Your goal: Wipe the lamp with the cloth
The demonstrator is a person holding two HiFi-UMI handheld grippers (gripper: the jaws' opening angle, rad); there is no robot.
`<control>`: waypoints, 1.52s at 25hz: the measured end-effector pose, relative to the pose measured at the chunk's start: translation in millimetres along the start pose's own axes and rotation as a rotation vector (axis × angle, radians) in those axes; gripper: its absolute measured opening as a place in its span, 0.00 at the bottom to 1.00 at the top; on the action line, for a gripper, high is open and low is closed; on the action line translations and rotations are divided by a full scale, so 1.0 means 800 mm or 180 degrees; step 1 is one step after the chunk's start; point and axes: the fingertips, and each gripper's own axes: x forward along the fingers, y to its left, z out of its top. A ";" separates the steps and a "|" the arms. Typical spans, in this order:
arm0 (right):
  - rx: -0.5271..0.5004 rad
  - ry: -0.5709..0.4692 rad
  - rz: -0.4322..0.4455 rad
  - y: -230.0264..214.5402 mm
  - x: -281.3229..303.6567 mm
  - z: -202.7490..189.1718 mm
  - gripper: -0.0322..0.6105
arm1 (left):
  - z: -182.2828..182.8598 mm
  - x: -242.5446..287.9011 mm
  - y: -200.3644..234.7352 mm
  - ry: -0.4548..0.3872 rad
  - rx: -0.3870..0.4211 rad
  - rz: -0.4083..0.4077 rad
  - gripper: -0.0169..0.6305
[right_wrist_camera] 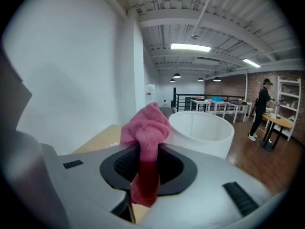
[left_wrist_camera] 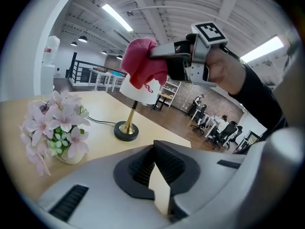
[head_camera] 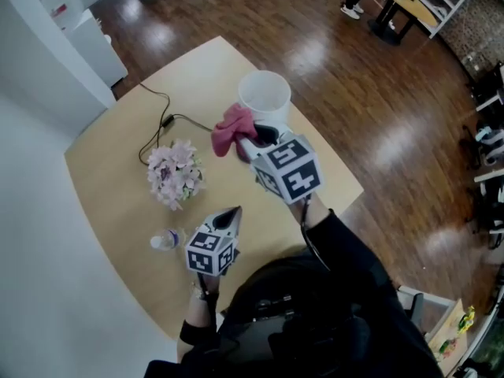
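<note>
- My right gripper (right_wrist_camera: 145, 173) is clenched on the pink cloth (right_wrist_camera: 147, 128). The fold runs down between my ribbed black pads, and a soft, nubbly bunch stands out ahead of the tips.
- Just past that bunch, ahead and to the right of my right jaws, is the lamp (right_wrist_camera: 202, 130). Its shade is a smooth white drum, open at the top.
- The cloth sits close against the near side of the shade. I cannot tell whether it touches.
- Below the shade a thin brass stem drops to a round black foot (left_wrist_camera: 126, 130), straight ahead of my left jaws.
- My left gripper (left_wrist_camera: 155, 173) is closed, its pads together with nothing between them, and it hangs low over the table (head_camera: 118, 203).
- Ahead and to the left of my left jaws stand the flowers (left_wrist_camera: 55, 128), pale pink petals with small green-white blooms in a rounded white pot. They are left of the lamp's foot and apart from it.
- A thin black cord (head_camera: 157, 120) loops from the foot across the tabletop beyond the flowers.
- A small clear bottle (head_camera: 165, 241) lies on its side just left of my left jaws.
- The tabletop is pale, smooth and matte, with a rounded corner. Beyond it is a dark, glossy plank floor (head_camera: 354, 77).
</note>
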 end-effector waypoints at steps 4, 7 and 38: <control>0.0145 0.0063 -0.0091 -0.010 0.011 0.007 0.17 | 0.013 0.004 -0.001 -0.0023 0.0057 -0.0061 0.03; 0.0318 0.0143 -0.0044 -0.006 0.027 -0.006 0.17 | 0.017 0.005 0.003 -0.0024 0.0064 -0.0078 0.03; 0.0559 0.0772 0.0762 0.038 0.002 -0.208 0.17 | -0.019 -0.004 -0.022 0.0033 -0.0046 0.0192 0.03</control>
